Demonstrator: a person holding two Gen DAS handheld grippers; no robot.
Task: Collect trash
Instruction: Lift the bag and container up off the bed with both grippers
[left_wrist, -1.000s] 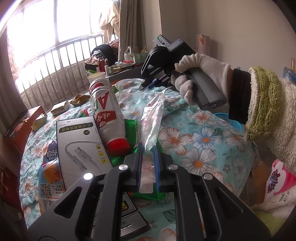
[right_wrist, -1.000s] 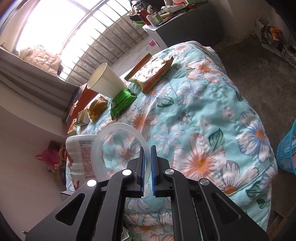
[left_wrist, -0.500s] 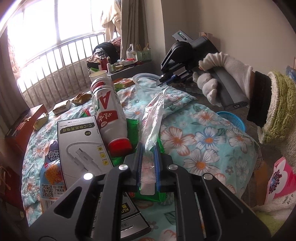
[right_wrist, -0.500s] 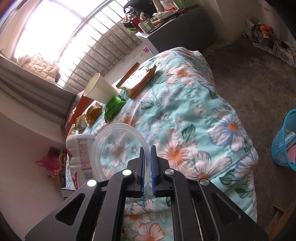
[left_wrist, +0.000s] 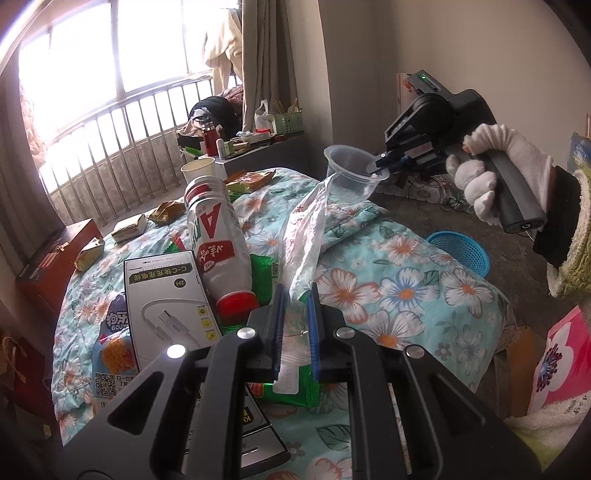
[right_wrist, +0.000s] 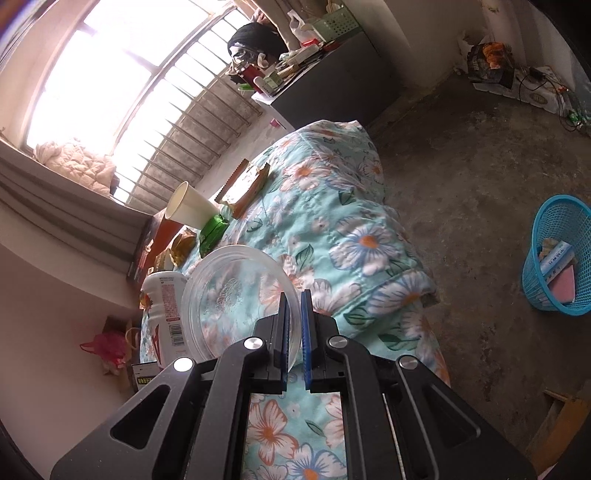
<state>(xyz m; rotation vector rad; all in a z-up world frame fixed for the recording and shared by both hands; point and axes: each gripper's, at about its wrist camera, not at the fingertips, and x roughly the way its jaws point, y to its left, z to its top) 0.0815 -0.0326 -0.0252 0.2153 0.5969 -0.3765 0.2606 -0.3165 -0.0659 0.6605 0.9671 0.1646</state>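
Note:
My left gripper (left_wrist: 295, 325) is shut on a clear plastic bag (left_wrist: 306, 236) that stands up from its fingers above the flowered table. My right gripper (right_wrist: 294, 332) is shut on the rim of a clear plastic cup (right_wrist: 236, 295); in the left wrist view the cup (left_wrist: 351, 170) hangs in the air past the table's far right edge, with the right gripper (left_wrist: 384, 164) behind it. A blue mesh trash basket (right_wrist: 557, 258) stands on the floor to the right, also in the left wrist view (left_wrist: 458, 251), holding some paper.
On the table lie a white bottle with a red cap (left_wrist: 218, 236), a white cable box (left_wrist: 166, 295), a green wrapper (left_wrist: 288, 384), a paper cup (left_wrist: 197, 170), snack packets (left_wrist: 166, 212) and a chip bag (left_wrist: 110, 354). A dark cabinet (right_wrist: 332, 85) stands behind.
My right gripper has carried the clear cup up and to the right, off the table towards the floor side with the blue basket. My left gripper has stayed in place with the bag.

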